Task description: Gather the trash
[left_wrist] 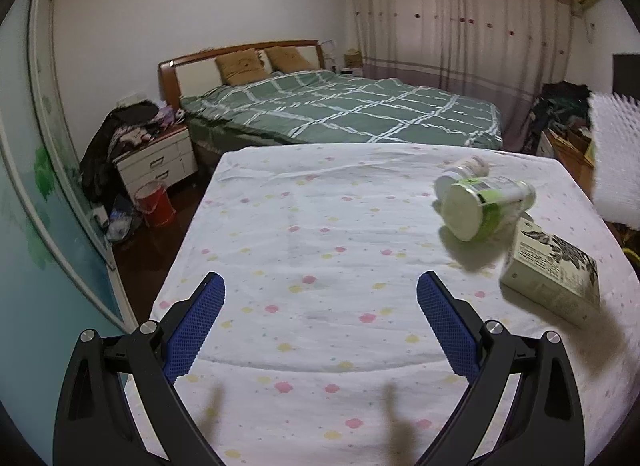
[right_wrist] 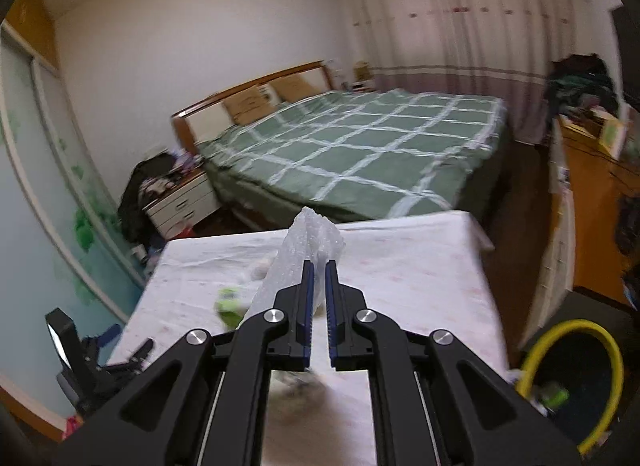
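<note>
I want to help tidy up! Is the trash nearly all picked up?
Partly. A green item already lies in the yellow-rimmed bin. The right gripper is shut on bubble wrap. The open left gripper holds nothing. Two bottles and a carton remain on the table.

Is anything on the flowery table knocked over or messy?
Yes. A green-labelled bottle lies tipped on its side, with a second bottle lying behind it and a carton lying flat nearby on the table. The right hand-held gripper is pinching a piece of bubble wrap. Nothing looks spilled.
</note>
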Demonstrator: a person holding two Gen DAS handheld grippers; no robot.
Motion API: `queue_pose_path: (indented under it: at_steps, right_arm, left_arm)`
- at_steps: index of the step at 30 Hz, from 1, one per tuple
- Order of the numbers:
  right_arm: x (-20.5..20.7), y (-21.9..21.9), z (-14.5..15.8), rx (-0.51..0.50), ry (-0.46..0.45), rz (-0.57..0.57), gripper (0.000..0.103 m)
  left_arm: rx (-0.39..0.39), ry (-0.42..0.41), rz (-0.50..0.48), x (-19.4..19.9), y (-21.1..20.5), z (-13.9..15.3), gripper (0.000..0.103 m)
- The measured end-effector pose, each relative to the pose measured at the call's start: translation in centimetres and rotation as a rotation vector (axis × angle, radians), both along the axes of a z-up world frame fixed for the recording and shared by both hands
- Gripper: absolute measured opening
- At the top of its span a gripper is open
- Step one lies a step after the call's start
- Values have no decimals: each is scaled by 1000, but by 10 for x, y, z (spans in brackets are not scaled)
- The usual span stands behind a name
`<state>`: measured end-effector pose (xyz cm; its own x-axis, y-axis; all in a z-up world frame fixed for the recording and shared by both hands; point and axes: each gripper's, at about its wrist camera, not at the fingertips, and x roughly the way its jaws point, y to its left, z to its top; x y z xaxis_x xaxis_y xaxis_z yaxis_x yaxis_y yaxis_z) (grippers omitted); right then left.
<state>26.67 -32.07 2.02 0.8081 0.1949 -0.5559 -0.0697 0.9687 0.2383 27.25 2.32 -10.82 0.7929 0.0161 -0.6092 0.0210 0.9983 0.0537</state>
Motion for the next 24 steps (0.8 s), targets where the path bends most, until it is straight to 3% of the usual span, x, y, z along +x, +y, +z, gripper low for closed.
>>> queue_pose_path:
  at_steps: [6,12,20,23,24]
  right_arm:
    - [-58,-96,-18,-5,9,-218,6]
    - [-96,-196,-59,13,76,-464,6]
    - [-98,-247,-118,-17,195,-600,9]
    - [-95,-251,-132,-26,213,-619,23]
    - [-95,-251,-135,-14,215,-616,24]
  left_arm:
    - [44,-14,-89,-7,-24,0,95]
    - [71,-21,-176,-15,-49,3,95]
    - [61,22,-317,-32,-114,15,95]
    - [80,39,-360,-38,-149,14,95]
    - [101,49,-374,-38,-164,12,95]
